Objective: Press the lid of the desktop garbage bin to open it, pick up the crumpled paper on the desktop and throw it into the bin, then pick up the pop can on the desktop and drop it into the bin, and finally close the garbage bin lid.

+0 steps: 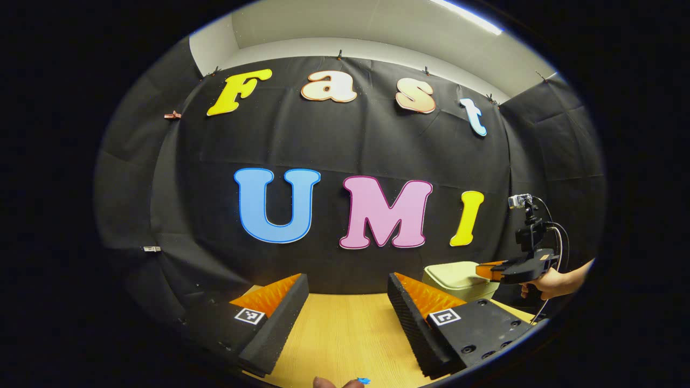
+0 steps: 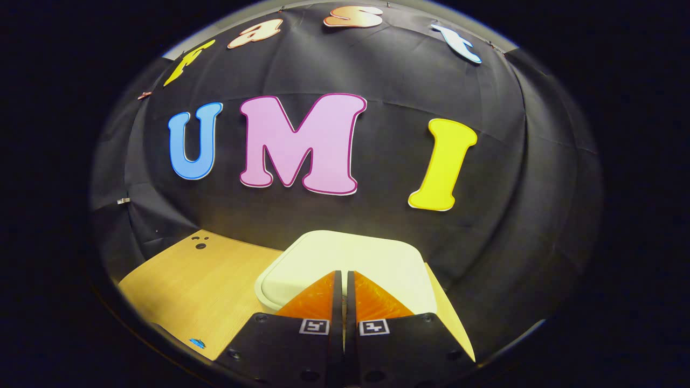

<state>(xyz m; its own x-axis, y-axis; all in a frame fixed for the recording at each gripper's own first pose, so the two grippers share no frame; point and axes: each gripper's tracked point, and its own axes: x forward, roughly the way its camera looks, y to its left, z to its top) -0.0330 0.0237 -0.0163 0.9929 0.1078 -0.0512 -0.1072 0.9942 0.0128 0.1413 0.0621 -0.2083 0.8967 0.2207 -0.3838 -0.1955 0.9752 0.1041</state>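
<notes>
In the left gripper view, the left gripper (image 1: 347, 285) hangs released, fingers spread wide over bare wooden worktop (image 1: 345, 334). Ahead and to its right stands the garbage bin (image 1: 458, 277), lid down, with the right gripper (image 1: 488, 269), held by a hand (image 1: 550, 283), over its far edge. In the right gripper view, the right gripper (image 2: 343, 277) is clenched, tips together at the bin's lid (image 2: 345, 256), seemingly touching it. Beyond hangs the black cloth wall (image 2: 377, 215).

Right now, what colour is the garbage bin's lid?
Pale cream, plain; the garbage bin lid shows best in the right gripper view.
</notes>
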